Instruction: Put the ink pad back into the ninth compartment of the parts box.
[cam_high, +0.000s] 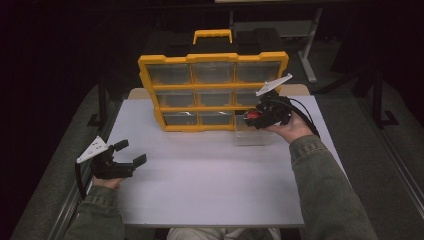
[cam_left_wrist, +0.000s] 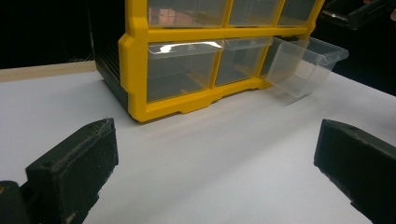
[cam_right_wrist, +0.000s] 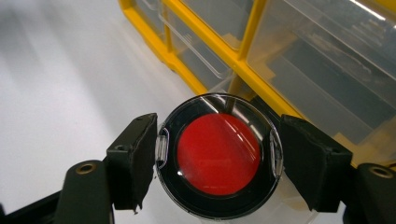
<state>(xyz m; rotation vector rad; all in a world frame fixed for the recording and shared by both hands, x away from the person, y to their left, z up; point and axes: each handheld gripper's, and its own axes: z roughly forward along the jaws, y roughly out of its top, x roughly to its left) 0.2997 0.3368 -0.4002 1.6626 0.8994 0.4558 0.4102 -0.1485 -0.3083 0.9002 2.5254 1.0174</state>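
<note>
A yellow organiser (cam_high: 212, 90) with clear drawers stands upright at the back of the white table (cam_high: 210, 185). Its bottom right drawer (cam_high: 252, 134) is pulled out and tilted forward; the left gripper view also shows this drawer (cam_left_wrist: 306, 65). My right gripper (cam_high: 256, 119) hovers over that drawer, shut on a round clear case with a red disc (cam_right_wrist: 218, 156) inside, its pads pressing the case's two sides. My left gripper (cam_high: 131, 152) rests at the table's left edge, open, with nothing between its jaws.
The organiser (cam_left_wrist: 187, 60) has a yellow handle (cam_high: 213, 35) on top. A grey table leg and base (cam_high: 310, 55) stand on the floor behind at right. Dark floor surrounds the table.
</note>
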